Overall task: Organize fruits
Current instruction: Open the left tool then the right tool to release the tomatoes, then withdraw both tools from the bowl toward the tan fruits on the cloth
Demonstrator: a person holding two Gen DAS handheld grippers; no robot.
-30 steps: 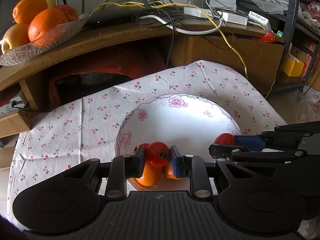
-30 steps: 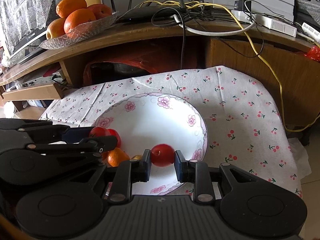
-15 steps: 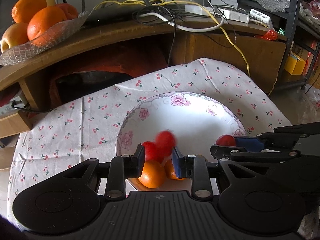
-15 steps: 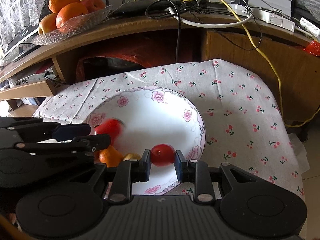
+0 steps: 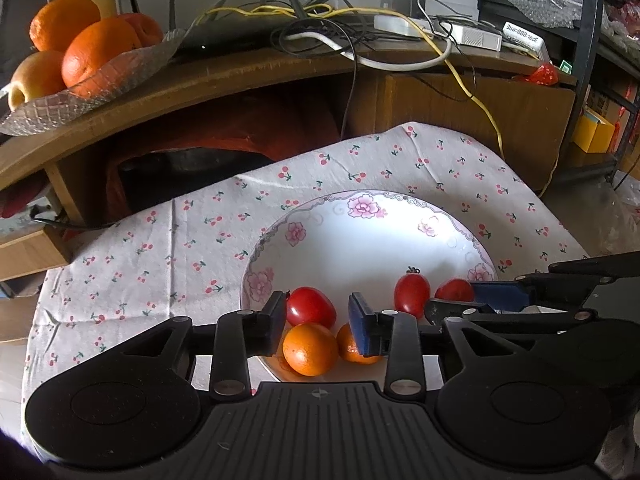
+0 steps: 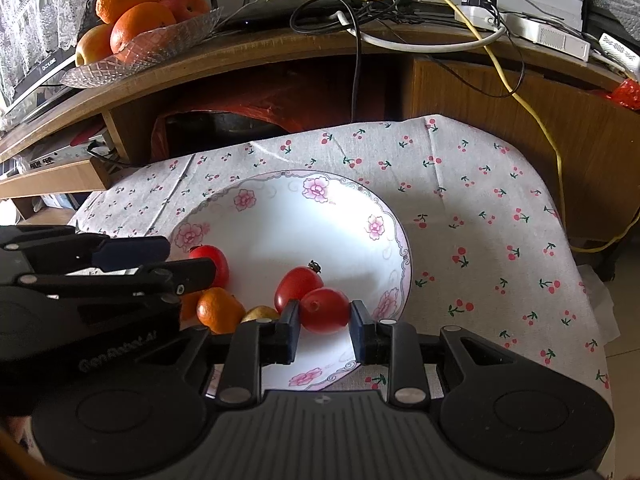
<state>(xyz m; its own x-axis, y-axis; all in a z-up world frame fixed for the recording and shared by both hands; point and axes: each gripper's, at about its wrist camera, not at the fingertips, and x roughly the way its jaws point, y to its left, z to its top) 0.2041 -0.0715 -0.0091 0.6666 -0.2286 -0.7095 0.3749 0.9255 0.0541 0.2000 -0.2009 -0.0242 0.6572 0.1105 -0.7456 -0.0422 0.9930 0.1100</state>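
- Between the right gripper's (image 6: 323,330) fingers sits a red tomato (image 6: 325,310), pinched above the plate's (image 6: 280,216) near rim.
- Over the plate, the left gripper (image 5: 318,322) is spread wide, empty.
- Below it lie a second tomato (image 5: 311,307) and two oranges (image 5: 310,348).

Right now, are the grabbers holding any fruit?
The right gripper pinches a red tomato by its two ends. The left gripper is open and holds nothing, above the plate.
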